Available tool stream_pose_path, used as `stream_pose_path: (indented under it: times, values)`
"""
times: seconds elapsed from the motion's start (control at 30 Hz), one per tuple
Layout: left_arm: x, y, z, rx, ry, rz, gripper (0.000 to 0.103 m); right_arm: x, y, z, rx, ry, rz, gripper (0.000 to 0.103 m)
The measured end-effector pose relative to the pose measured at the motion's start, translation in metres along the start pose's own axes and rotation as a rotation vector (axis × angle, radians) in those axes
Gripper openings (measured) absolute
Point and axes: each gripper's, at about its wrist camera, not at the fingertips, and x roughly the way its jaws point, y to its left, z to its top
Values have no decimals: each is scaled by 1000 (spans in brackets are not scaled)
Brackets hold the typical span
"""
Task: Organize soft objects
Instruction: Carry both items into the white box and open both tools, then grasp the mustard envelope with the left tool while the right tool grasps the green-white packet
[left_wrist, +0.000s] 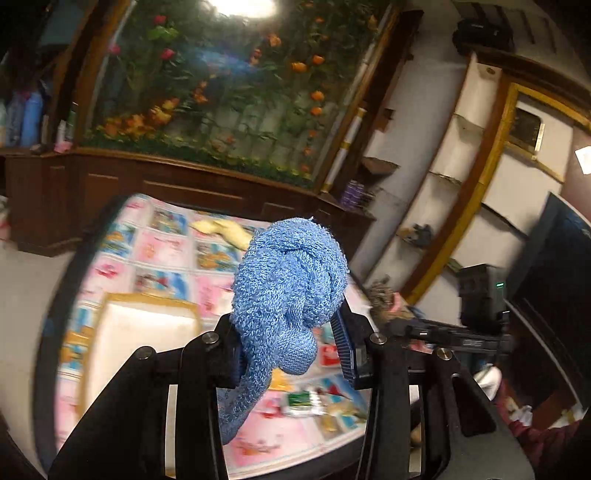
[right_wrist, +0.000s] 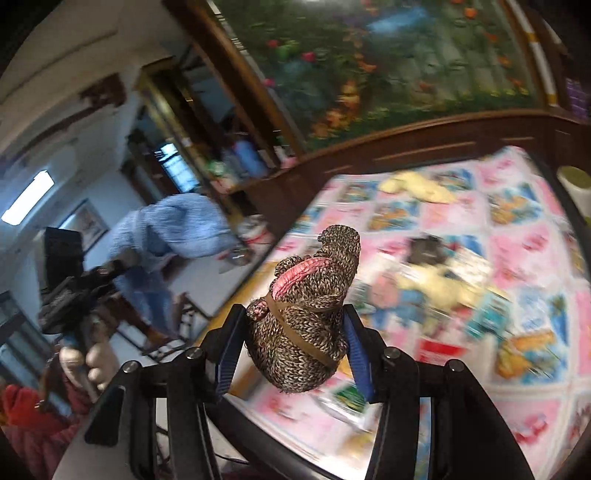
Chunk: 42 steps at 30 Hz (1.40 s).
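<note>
Above the round table (right_wrist: 517, 373) spread with a pink cartoon cloth, the left gripper (left_wrist: 291, 347) is clamping a knotted blue terry towel (left_wrist: 288, 280) while the right gripper (right_wrist: 295, 347) is squeezing a banded brown knit bundle (right_wrist: 306, 314).
</note>
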Motion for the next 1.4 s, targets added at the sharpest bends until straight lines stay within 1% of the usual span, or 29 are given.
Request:
stream_pose_path:
  times: [0.07,0.13,0.2,0.3,0.4,0.5,0.57,0.67,0.73,0.8,0.9,0.97,1.0,1.07,1.13,1.23,1.3,1.4]
  values:
    - [-4,16,8,2,-3,78,39,18,17,17,-20,17,61,51]
    - [2,39,12,-22,13,134,39,45,32,32,-49,33,78,52]
    - [15,61,10,-48,35,178,39,79,41,42,-55,69,93,52]
    - [45,98,-5,-102,72,241,39,140,45,42,-69,134,56,51]
    - [77,141,-24,-215,115,234,39,190,42,26,-64,202,12,51]
    - [108,174,-43,-271,162,266,39,239,36,13,-98,267,-62,51]
    - [125,187,-52,-308,195,265,39,263,32,6,-106,306,-96,51]
    - [141,198,-62,-333,219,269,39,284,27,-1,-116,339,-137,51]
    - [148,199,-65,-336,226,272,39,295,23,-4,-126,351,-162,51]
    - [152,203,-68,-333,230,293,39,299,25,-6,-140,354,-188,53]
    - [157,208,-71,-362,246,282,43,305,22,-6,-145,340,-234,54]
    - [163,215,-72,-385,260,268,45,306,21,-6,-144,344,-237,55]
    - [163,216,-73,-394,265,265,48,306,21,-5,-144,342,-236,55]
    - [164,217,-72,-404,270,269,52,305,22,-3,-147,333,-230,55]
    - [162,215,-71,-402,271,284,53,303,22,0,-150,322,-221,55]
    - [156,207,-67,-372,269,311,53,292,23,5,-162,293,-224,55]
    - [149,199,-64,-356,255,336,53,280,25,8,-171,275,-232,55]
    - [132,182,-58,-338,219,332,53,249,21,15,-169,233,-247,55]
